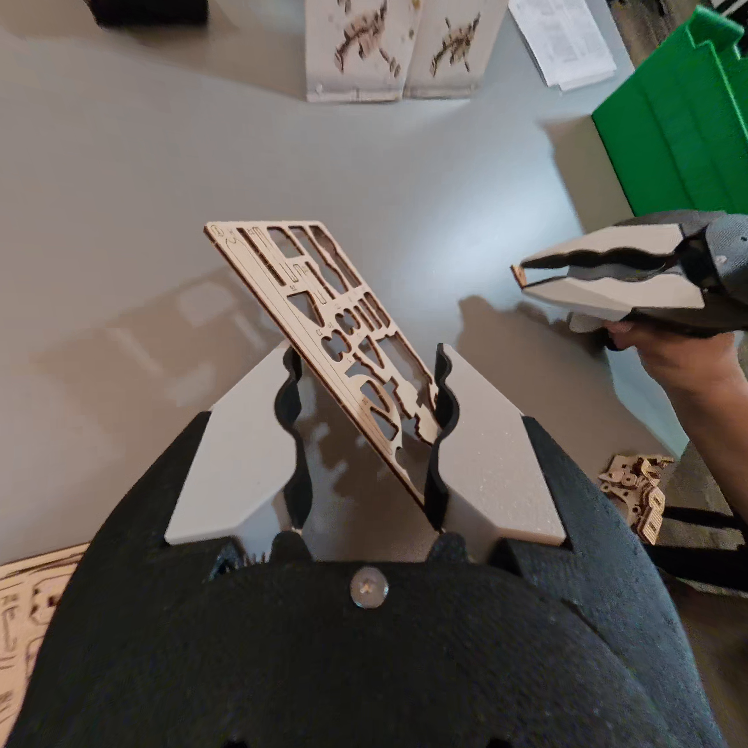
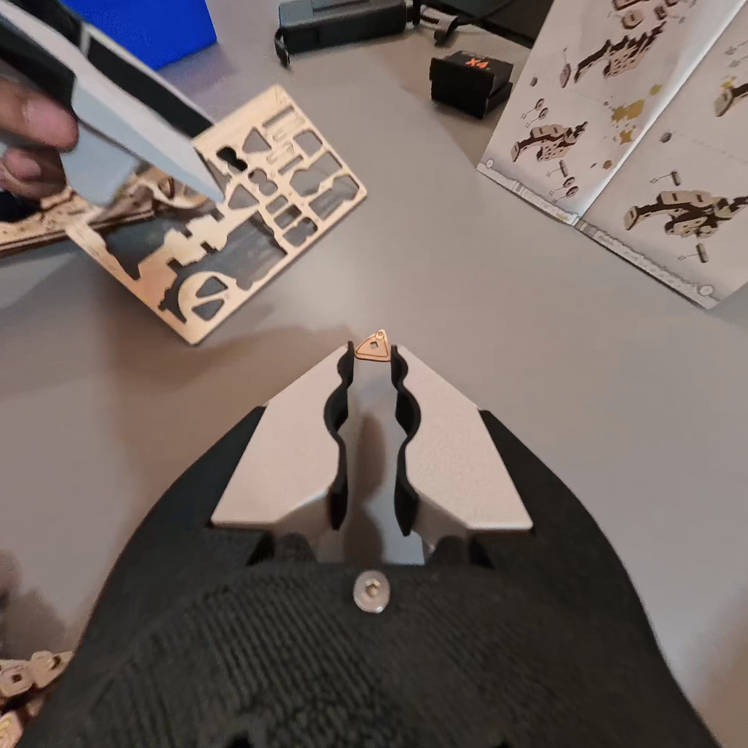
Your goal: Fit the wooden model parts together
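A small wooden part is pinched in the right gripper, freed for fitting; the punched sheet is held tilted above the table by the left gripper

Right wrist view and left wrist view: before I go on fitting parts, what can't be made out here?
- Small triangular wooden piece in the right gripper: left wrist view shows only a sliver; the fingertips hide the rest.
- Pale laser-cut wooden sheet held by the left gripper: its engraved markings are too small.
- Part-built wooden model: cut off by the arm in the left wrist view, blurred at the right wrist view's edge.
- White folded instruction sheet: blurred.
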Tool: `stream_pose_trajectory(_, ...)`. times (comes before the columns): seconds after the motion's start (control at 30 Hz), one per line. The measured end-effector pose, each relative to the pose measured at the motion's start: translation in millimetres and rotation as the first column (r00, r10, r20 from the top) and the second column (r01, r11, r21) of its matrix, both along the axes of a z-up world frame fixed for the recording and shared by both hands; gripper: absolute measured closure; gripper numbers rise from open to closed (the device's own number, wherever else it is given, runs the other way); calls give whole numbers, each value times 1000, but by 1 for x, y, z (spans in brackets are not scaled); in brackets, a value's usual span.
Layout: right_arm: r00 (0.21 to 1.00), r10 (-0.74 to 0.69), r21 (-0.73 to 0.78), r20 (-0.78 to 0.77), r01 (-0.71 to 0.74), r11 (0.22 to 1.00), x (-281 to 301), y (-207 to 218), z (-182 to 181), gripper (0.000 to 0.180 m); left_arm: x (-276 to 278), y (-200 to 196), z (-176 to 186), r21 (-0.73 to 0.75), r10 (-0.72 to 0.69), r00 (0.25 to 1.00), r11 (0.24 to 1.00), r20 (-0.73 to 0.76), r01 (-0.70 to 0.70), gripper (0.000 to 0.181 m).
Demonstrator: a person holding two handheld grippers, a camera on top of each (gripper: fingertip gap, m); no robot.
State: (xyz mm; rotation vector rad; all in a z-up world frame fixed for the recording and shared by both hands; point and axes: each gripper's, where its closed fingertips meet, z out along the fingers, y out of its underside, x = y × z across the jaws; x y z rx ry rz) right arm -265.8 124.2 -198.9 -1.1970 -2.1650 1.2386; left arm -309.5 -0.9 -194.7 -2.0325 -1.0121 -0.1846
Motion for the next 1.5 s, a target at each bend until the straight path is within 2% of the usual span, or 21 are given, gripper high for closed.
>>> stream_pose_trajectory(0.03, 1000, -5, -20, -5, 5, 1000, 1, 2, 3, 163, 2, 1, -3, -6, -10, 1000, 1000, 13, 10, 116)
stream_pose_trajectory(0.2, 999, -20, -71, -33, 18, 997, 3, 6, 18, 164, 9, -4, -15, -41, -37, 997, 998, 68, 40, 114)
stream_pose_trajectory(0.5, 996, -13, -87, -92, 5, 996, 14, 5, 40, 163, 12, -18, -2, -103, -63, 997, 992, 52, 68, 97)
stream_pose_trajectory(0.67, 992, -1, -105, -123, -12, 994, 19, 1, 51, 163, 6, -29, 16, -160, -37, 998, 987, -42, 30, 96)
stream_pose_trajectory(0.9, 970, 27, -88, -243, -49, 995, 34, -7, 83, 163, 35, 16, 71, 28, -113, 981, 993, -160, 119, 105)
stream_pose_trajectory(0.97, 958, 30, -84, -285, -56, 995, 40, -8, 93, 164, 42, 32, 86, 107, -108, 967, 985, -233, 135, 116)
stream_pose_trajectory(1.07, 942, 17, -97, -336, -53, 994, 49, -6, 103, 163, 52, 50, 105, 237, -25, 923, 963, -384, 125, 135)
stream_pose_trajectory(1.13, 932, -5, -116, -363, -40, 992, 57, -2, 103, 163, 74, 58, 99, 288, -41, 918, 943, -395, 166, 136)
stream_pose_trajectory(1.17, 928, -20, -131, -371, -31, 991, 61, 2, 102, 163, 91, 62, 98, 340, -69, 917, 916, -393, 215, 133)
stream_pose_trajectory(1.23, 930, -65, -189, -361, -5, 982, 65, 11, 96, 163, 127, 64, 107, 501, -134, 916, 802, -379, 325, 131)
stream_pose_trajectory(1.27, 937, -92, -255, -338, 3, 967, 67, 15, 96, 163, 135, 61, 110, 561, -140, 924, 758, -357, 332, 132)
stream_pose_trajectory(1.37, 944, -153, -473, -294, -5, 881, 72, 25, 108, 164, 131, 50, 112, 678, -62, 958, 693, -281, 244, 134)
stream_pose_trajectory(1.43, 943, -174, -509, -284, 5, 861, 71, 33, 108, 164, 124, 45, 114, 741, -19, 973, 645, -231, 189, 135)
stream_pose_trajectory(1.5, 948, -164, -472, -273, 17, 882, 69, 36, 98, 164, 123, 46, 110, 756, -35, 978, 630, -205, 181, 136)
